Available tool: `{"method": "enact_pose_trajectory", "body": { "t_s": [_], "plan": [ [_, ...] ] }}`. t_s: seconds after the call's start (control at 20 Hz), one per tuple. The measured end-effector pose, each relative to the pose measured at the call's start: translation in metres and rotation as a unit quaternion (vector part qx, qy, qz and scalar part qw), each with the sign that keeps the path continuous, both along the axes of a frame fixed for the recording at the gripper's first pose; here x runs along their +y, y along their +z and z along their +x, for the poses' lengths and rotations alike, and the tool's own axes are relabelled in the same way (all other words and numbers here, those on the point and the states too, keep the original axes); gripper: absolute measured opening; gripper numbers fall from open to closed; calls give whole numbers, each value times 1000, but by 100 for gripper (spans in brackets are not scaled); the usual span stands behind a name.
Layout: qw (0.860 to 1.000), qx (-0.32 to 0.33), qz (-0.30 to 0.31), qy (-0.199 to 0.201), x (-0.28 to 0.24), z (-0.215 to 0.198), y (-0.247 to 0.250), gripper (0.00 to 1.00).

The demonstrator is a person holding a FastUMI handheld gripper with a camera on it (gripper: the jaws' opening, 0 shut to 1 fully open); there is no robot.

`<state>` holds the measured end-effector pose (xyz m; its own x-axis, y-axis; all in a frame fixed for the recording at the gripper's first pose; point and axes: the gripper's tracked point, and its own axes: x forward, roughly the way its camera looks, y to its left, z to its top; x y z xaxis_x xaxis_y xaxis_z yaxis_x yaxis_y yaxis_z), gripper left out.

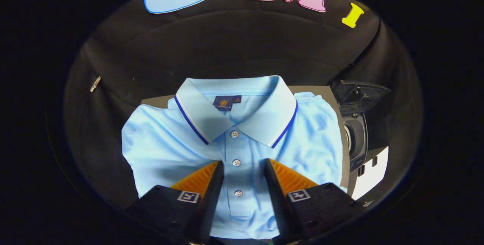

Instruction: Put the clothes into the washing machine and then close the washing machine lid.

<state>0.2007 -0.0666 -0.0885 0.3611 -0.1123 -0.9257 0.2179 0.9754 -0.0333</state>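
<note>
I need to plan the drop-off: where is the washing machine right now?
In the gripper view, the washing machine stands to the right of the folded shirt, lid up, beyond the open tool, whose fingers straddle the shirt's buttons.

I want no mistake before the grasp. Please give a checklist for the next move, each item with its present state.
1. Tongs open: ok.
2. Polo shirt between the fingers, button placket centred: ok.
3. Fingers pressing the fabric: cannot tell.
4. Shirt lies flat and folded on the board: ok.
5. Washing machine lid open, beside the shirt: ok.
6. Drum inside free: cannot tell.
</note>
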Motion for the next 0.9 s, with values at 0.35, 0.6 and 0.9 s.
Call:
{"method": "enact_pose_trajectory", "body": {
  "t_s": [0.35,0.6,0.9],
  "plan": [
    [1000,-12,8,3,10,5,3,16],
    [1000,-30,3,-1,8,8,3,5],
    [992,-118,-30,18,11,10,6,5]
  ]
}}
